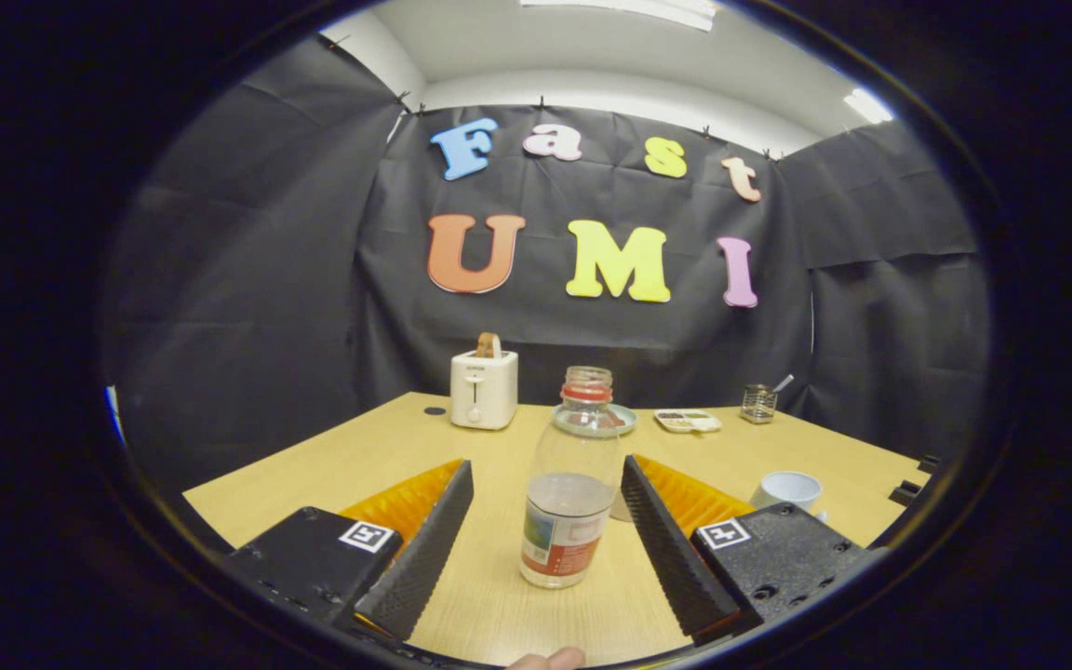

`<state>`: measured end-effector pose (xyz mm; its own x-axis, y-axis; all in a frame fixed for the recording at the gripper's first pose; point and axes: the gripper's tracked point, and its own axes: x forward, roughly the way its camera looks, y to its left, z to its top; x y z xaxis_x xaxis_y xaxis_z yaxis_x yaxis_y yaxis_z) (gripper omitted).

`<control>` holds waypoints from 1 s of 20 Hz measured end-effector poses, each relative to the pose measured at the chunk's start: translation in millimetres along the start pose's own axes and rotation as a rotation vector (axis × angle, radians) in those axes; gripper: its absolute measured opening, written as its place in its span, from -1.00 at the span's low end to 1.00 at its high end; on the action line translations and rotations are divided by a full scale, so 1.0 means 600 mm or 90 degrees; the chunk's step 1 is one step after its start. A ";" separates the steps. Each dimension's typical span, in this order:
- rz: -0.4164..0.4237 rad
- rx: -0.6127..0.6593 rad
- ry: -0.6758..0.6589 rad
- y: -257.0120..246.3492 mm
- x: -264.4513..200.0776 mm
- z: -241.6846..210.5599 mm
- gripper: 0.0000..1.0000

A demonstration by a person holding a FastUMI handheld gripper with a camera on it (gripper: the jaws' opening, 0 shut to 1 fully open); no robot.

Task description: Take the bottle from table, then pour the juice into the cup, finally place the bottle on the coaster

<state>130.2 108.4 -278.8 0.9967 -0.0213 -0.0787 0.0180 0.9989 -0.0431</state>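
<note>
Black cloth wall (247,279) w/ creases wraps the booth on 3 sides, pinned along its upper edge. White ceiling (592,56) above, w/ strip lights (648,9) at top centre & upper right. Light wood-grain table (331,465) across lower half.

A clear plastic bottle (571,484) with a red neck ring, uncapped, stands upright at lower centre of the frame. A pale cup (788,488) sits lower right, well apart.
</note>
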 end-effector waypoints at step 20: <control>0.010 0.082 0.045 -0.034 0.066 -0.030 0.57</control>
<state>167.8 86.5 -299.3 0.9888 -0.0046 -0.1490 0.0177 0.9961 0.0863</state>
